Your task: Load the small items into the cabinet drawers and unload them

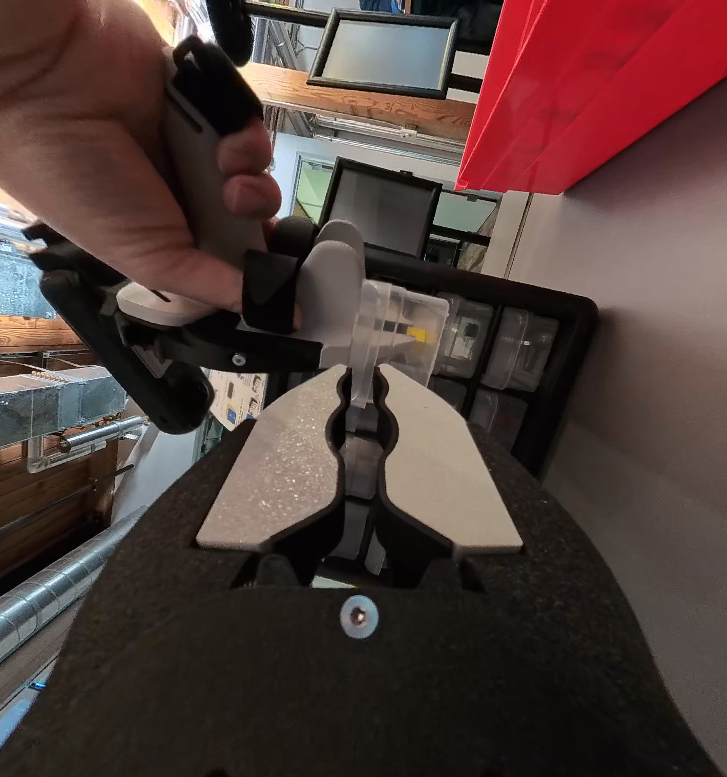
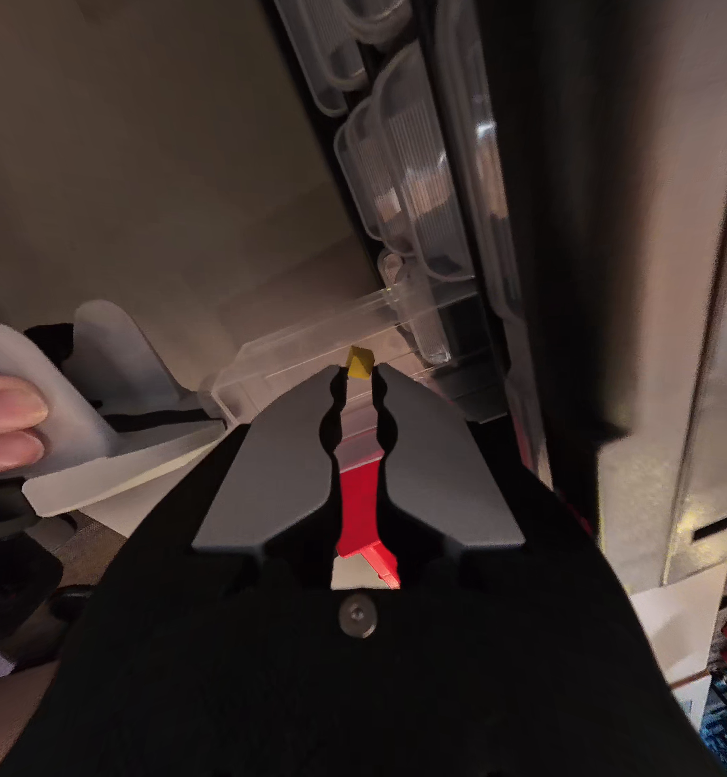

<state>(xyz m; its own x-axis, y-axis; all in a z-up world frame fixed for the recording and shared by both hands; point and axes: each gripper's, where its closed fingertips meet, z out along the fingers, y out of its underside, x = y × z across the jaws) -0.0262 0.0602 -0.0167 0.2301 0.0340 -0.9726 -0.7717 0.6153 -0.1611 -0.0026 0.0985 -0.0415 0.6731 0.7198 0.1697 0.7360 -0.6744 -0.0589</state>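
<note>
two tongs | left tongs (image 1: 362,380) pinch drawer (image 1: 399,332) handle | right tongs (image 2: 359,370) grip yellow piece (image 2: 359,363)

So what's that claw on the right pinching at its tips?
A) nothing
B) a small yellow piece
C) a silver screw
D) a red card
B: the right gripper is shut on a small yellow piece, held over the pulled-out clear drawer.

Plain grey wall (image 1: 648,336) beside a red panel (image 1: 584,96), two black-framed screens (image 1: 385,52) before a timber beam (image 1: 353,99), galvanised metal ducting (image 1: 38,408) and a ribbed silver pipe (image 1: 38,605) against wood panelling, daylight-bright interior
</note>
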